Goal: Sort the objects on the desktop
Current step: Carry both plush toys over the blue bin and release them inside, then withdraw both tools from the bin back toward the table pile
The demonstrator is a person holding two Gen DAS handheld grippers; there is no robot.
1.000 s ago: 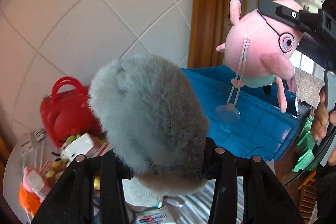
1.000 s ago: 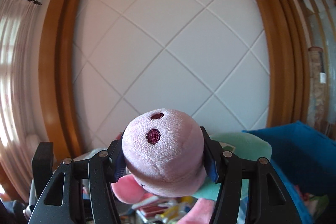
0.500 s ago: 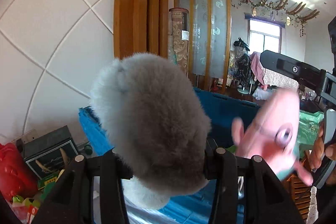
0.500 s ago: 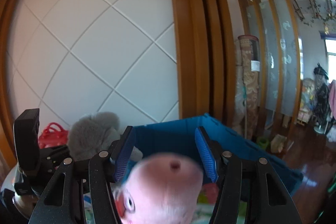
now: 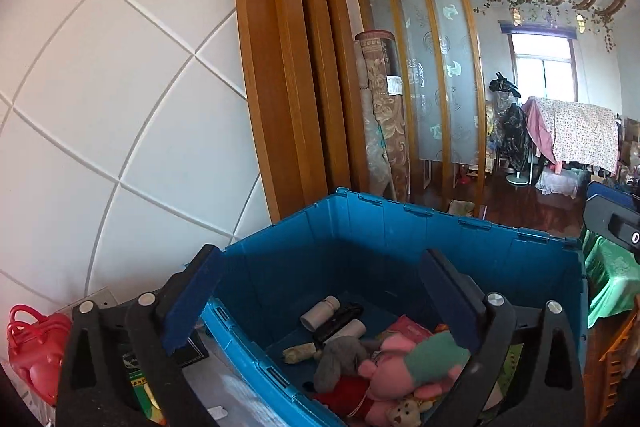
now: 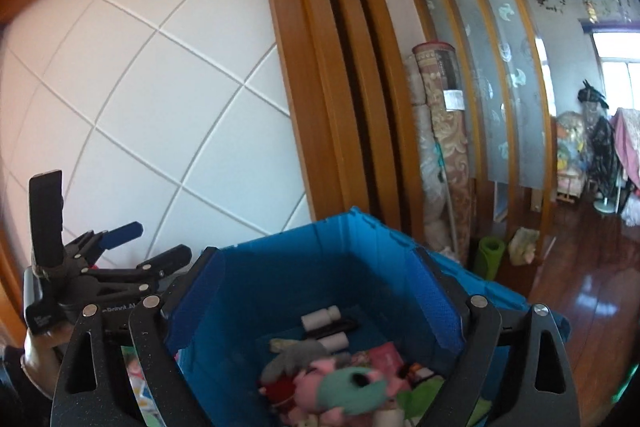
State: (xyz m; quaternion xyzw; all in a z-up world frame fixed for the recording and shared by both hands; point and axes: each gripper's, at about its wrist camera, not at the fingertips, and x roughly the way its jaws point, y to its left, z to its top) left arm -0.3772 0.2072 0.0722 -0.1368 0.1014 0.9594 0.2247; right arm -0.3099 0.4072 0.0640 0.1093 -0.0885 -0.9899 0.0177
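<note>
A blue plastic crate stands below both grippers; it also shows in the right wrist view. Inside lie a grey plush toy, a pink pig plush in a green shirt and small white bottles. In the right wrist view the grey plush and the pink pig plush lie together in the crate. My left gripper is open and empty above the crate. My right gripper is open and empty above it too. The left gripper also shows in the right wrist view.
A red toy handbag and a dark box sit left of the crate. A white panelled wall and a wooden frame stand behind. A rolled carpet leans beyond the crate. A green cloth lies at right.
Both grippers have opened: the left let go of the grey plush and the right let go of the pink pig plush. Both toys now lie in the blue crate.
</note>
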